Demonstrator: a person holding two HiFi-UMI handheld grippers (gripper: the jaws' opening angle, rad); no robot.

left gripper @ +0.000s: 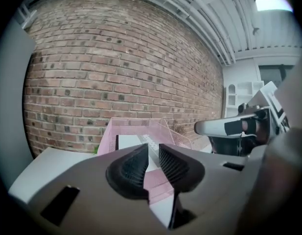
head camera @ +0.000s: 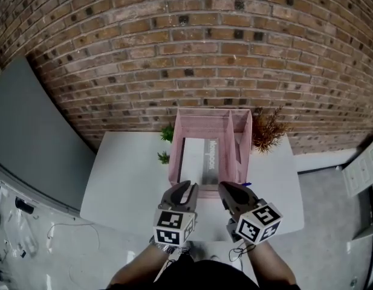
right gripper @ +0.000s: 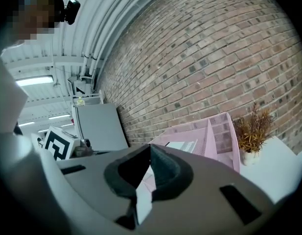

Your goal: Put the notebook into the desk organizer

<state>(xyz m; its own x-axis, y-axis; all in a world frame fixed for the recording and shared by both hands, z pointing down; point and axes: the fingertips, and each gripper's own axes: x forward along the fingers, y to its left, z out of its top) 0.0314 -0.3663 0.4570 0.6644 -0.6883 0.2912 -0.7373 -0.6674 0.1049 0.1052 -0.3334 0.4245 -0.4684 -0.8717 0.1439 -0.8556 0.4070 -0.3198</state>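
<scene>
Nearest the camera, the left hand-held gripper [head camera: 187,188] is held over the near edge of the white table [head camera: 126,174], its ribbed pads parted by a narrow gap through which only the pink mesh beyond is seen; nothing is gripped. Just beside it, the right hand-held gripper [head camera: 225,187] is carried with its pads pressed together at the tips and nothing between them. Neither is touching the desk organizer [head camera: 205,113], which stands further back on the table. The notebook [head camera: 198,159] is seen lying inside the organizer's wide compartment, pale cover up (the print on it is too small to be read), while the narrow compartment at the right appears unused. The placing step is therefore judged to be done, and the moment is read as a withdrawal with both tools empty. Little more is called for: both tools would need to be kept clear of the mesh walls so that the organizer is not nudged, and the notebook's seating could be checked. Small green plants [head camera: 167,133] and a dried plant [head camera: 268,128] are set beside the organizer, and a brick wall [head camera: 186,53] closes the scene behind.
</scene>
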